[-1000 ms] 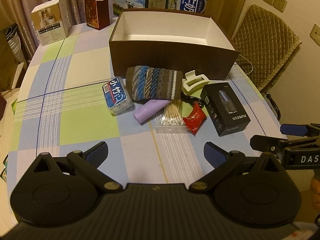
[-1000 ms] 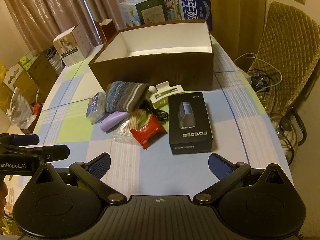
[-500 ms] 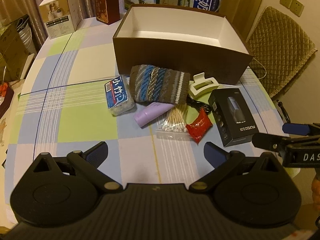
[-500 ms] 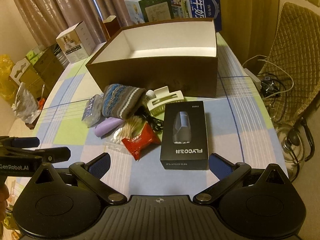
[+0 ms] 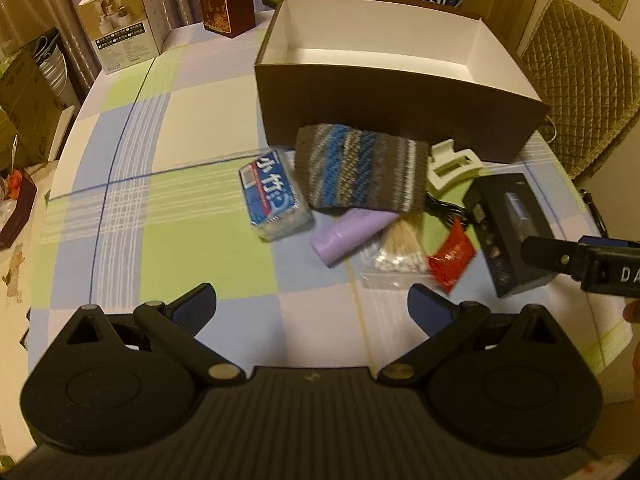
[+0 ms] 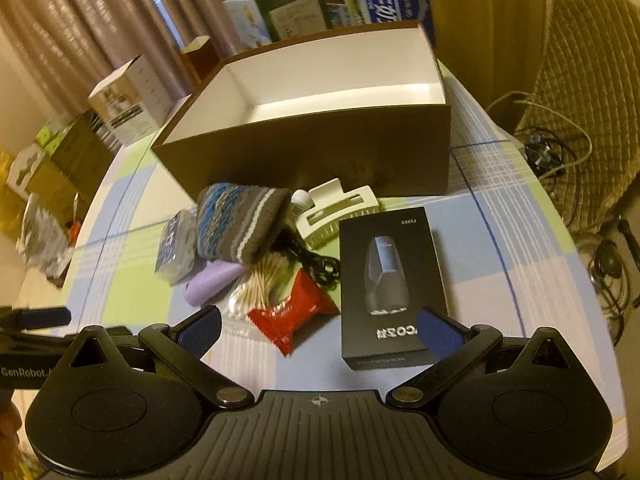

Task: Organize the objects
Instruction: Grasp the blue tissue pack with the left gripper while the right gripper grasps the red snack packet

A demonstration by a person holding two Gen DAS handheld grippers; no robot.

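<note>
Lying between right tool point(image 6: 319, 330) fingers, black box point(image 6: 390, 288)

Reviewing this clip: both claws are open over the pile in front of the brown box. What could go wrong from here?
Two likely risks. The right claw hangs open over the near end of the black product box, with the red packet close beside it; closing might nudge the packet. The black cable lies partly under the knit pouch and beside the hair clip, so lifting any one could drag the others.

L gripper point(image 5: 312, 308) wide apart; tissue pack point(image 5: 275, 195) touching knit pouch point(image 5: 360, 168).
</note>
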